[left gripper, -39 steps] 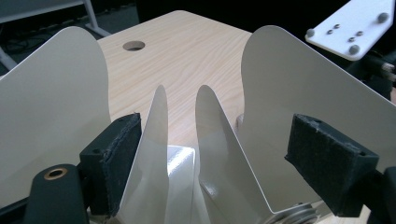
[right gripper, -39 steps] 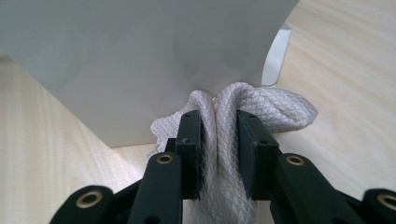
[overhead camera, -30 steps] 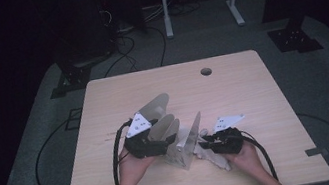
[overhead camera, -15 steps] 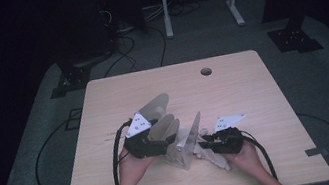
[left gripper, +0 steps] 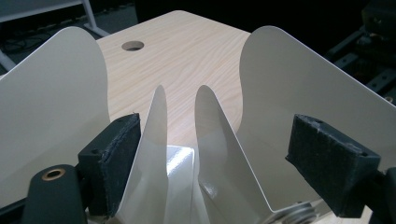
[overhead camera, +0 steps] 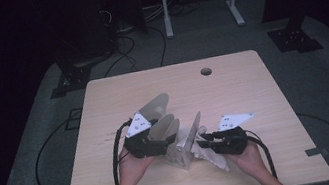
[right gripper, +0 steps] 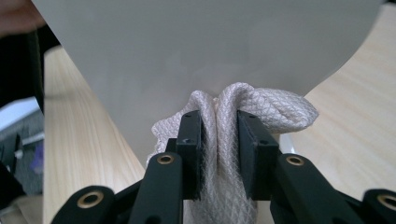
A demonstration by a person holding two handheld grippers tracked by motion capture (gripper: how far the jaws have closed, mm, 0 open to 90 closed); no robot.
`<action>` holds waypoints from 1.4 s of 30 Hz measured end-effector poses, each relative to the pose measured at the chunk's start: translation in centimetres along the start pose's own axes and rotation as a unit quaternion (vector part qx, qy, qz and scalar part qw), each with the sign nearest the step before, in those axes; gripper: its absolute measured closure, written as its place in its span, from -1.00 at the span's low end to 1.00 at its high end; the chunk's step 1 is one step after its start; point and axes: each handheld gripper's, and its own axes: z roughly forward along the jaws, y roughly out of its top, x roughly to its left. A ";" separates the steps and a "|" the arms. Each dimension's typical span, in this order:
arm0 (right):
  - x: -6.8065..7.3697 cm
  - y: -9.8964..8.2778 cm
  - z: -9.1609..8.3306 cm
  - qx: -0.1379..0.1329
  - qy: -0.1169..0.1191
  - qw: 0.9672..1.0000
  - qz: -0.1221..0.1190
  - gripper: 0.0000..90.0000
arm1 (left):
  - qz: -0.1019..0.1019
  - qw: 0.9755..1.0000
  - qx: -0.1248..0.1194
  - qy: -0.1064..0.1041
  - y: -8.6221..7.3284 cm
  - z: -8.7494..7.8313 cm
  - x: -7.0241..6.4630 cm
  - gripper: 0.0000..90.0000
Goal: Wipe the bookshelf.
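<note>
the cloth (right gripper: 219, 140) sits bunched in the right gripper (right gripper: 219, 154), jaws pinching a fold of it and pressing it against one white blade of the rack (overhead camera: 181, 145), near the front edge of the table (overhead camera: 252, 83). the left gripper (left gripper: 229, 158) has its jaws spread around the rack's middle blades; one pad seems to lean on a blade, the other stands clear. that hold looks loose to me, so a hard wipe could shove the rack sideways or tip it. the cloth's slack might also snag on a blade's edge and pull free.
</note>
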 end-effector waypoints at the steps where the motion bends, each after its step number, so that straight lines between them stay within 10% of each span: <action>1: 0.0 0.0 -0.1 0.002 -0.003 1.000 -0.001 0.58 | -0.001 1.000 0.000 -0.001 0.0 0.0 0.0 -0.62; 15: 0.0 -1.5 1.1 0.037 0.001 0.999 0.008 0.58 | 0.002 0.999 -0.040 -0.014 2.0 -2.5 0.3 -0.67; 25: -0.2 -1.7 0.8 0.034 -0.002 0.999 0.011 0.58 | 0.007 0.999 -0.042 0.002 4.3 -3.4 3.0 -0.67; 42: 0.2 -0.9 -0.1 0.011 0.001 1.000 0.000 0.59 | -0.037 0.999 0.025 0.004 3.3 -1.1 8.6 -0.08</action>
